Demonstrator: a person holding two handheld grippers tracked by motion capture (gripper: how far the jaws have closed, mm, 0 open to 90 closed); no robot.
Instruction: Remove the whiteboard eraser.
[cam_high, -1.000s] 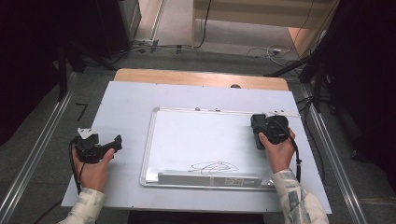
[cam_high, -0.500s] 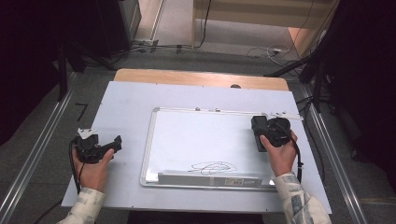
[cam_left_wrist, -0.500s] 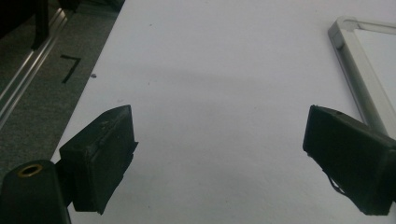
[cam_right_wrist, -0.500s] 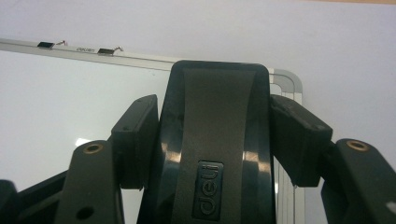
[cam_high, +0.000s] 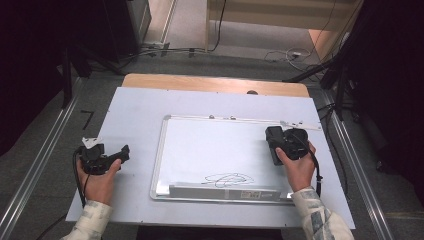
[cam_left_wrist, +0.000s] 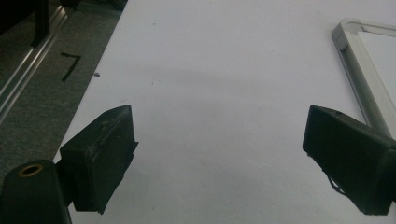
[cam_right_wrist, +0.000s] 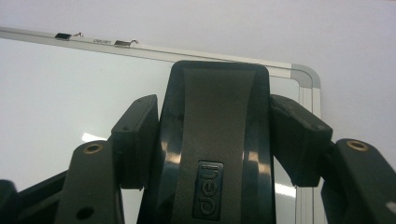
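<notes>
- The surface (cam_high: 135, 115) is covered by a pale sheet, and a whiteboard (cam_high: 215, 150) with a silver frame lies flat on it, a little right of the middle.
- On the whiteboard, near its lower edge, there is a dark scribble (cam_high: 228, 178) of looping lines, just above the silver tray strip (cam_high: 225, 191) of the frame.
- The right claw (cam_high: 274, 145) is held by the right hand (cam_high: 298, 167) over the right part of the whiteboard.
- In the right gripper view its two jaws are pressed on both sides of a black eraser (cam_right_wrist: 217, 144), so the right claw grips the eraser; the word "deli" is on the eraser's back.
- In the same view the eraser stands over the white area, near the top right corner of the whiteboard frame (cam_right_wrist: 306, 77), and two small metal hangers (cam_right_wrist: 122, 43) sit on the top rail.
- The left claw (cam_high: 120, 154) is held by the left hand (cam_high: 98, 180) over the bare sheet, well apart from the whiteboard's left edge.
- In the left gripper view the jaws stand wide apart with nothing between them, and a corner of the whiteboard frame (cam_left_wrist: 355, 65) is at the right.
</notes>
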